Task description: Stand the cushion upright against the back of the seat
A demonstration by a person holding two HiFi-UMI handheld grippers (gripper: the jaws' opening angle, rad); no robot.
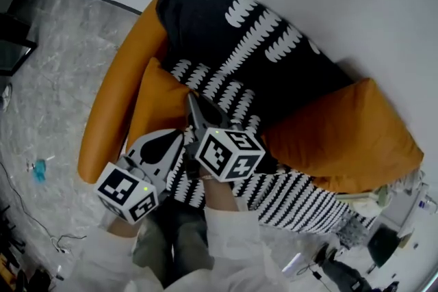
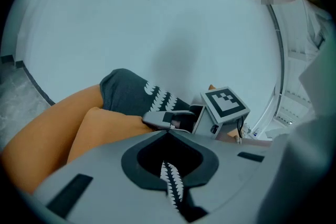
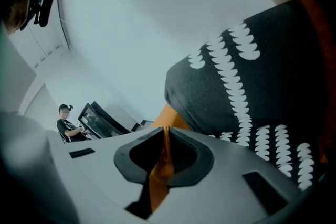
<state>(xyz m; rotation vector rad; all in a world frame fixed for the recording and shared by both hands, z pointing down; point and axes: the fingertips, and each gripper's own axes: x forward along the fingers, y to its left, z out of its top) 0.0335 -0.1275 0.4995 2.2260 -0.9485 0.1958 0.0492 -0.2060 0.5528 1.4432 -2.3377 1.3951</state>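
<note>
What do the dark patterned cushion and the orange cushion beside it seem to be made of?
Dark patterned cushion: soft woven cloth, matte; a thin fold with that pattern is pinched in the left gripper. Orange cushion: also cloth, smoother, with a slight sheen, perhaps velvet or faux suede; it creases in the right gripper.

Orange sofa [image 1: 109, 113] beneath patterned cushion [image 1: 226, 37], orange cushion [image 1: 154, 102]

Orange cushion [image 1: 156, 102] and seat [image 1: 113, 113]; dark fabric [image 1: 226, 31] with white scallops.
</note>
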